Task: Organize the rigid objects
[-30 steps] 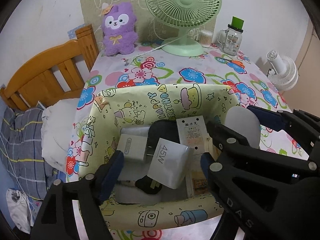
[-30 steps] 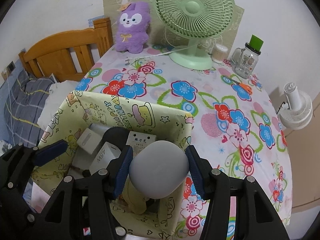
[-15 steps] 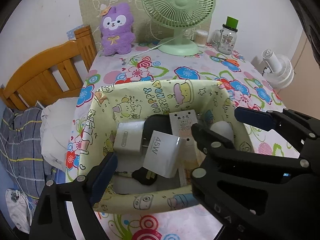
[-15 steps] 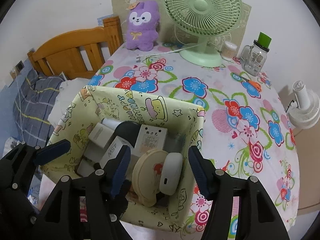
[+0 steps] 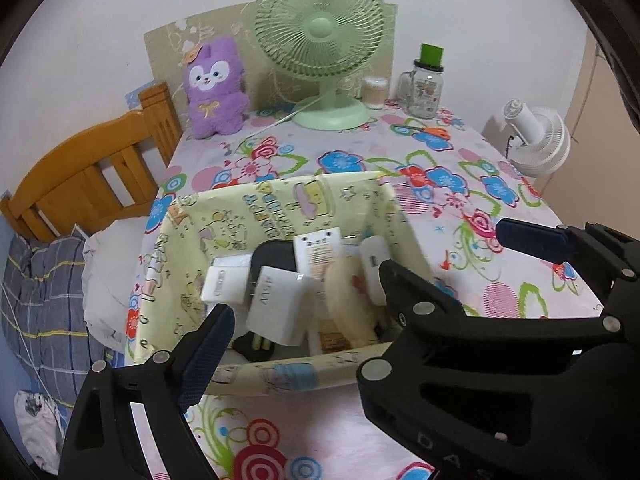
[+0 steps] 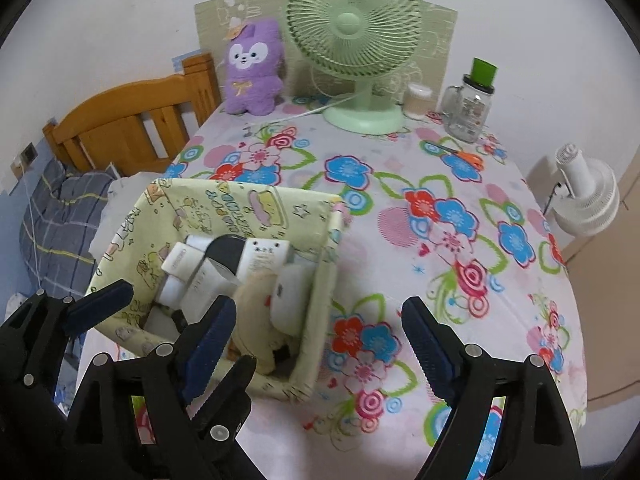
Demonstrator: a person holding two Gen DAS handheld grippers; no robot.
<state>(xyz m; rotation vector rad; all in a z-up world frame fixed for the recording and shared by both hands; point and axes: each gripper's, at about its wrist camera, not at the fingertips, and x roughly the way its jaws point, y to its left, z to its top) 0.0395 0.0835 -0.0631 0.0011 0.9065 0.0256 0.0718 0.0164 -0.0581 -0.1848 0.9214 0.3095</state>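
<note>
The right gripper (image 6: 316, 340) has just been opening; its jaws stand spread and empty. At its ten o'clock, the white mouse (image 6: 290, 294) stands on edge inside the yellow fabric bin (image 6: 244, 204), beside chargers (image 6: 178, 262). The left gripper (image 5: 356, 280) is spread, empty, above the bin.

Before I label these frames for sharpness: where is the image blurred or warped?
Left wrist view: round beige item in the fabric bin smeared by motion; green fan crisp; corners vignetted black. Right wrist view: beige item also soft; fisheye bows the table edge.
</note>
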